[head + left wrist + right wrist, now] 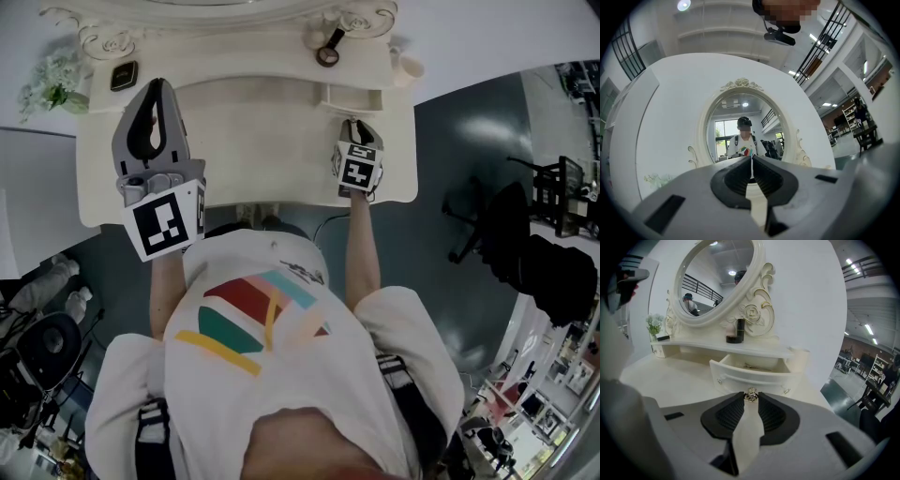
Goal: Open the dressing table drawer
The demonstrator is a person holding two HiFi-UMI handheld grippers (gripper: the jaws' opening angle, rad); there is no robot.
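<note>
Item: cream dressing table (253,150) with carved scroll trim, seen from above in the head view, with a white wall behind it.
Drawer (750,377): small, set under the right end of the raised shelf (693,345). It is pulled partway out, so its pale inside shows. Something thin lies in it, too small to tell what.
Drawer front: curved, with a small metal stud near each end and a metal knob (750,395) at the middle.
Right gripper (750,399): tilted down at the drawer front, with its jaws clenched on the knob. The knob sits right at their tips, and the ribbed dark pads behind it are bare.
Right marker cube (357,167): over the table's front right part, just short of the drawer.
Left gripper (751,161): held above the table's left half, pointing about level at the mirror. Its jaws are closed tip to tip with nothing between them.
Left marker cube (167,220): at the table's front edge, close to the person's chest.
Mirror (740,126): oval, in a cream frame with a floral crest. It reflects the person and a bright window.
Shelf contents: white flowers (52,86) at the left end, a flat dark square thing (124,75) beside them, an upright dark tube (740,326) with a low dark jar at the foot of the mirror frame, and a cream cup (800,356) at the right end.
Person: white shirt (262,319) with coloured stripes, both forearms stretched out to the grippers.
Floor (450,178): dark grey and glossy.
</note>
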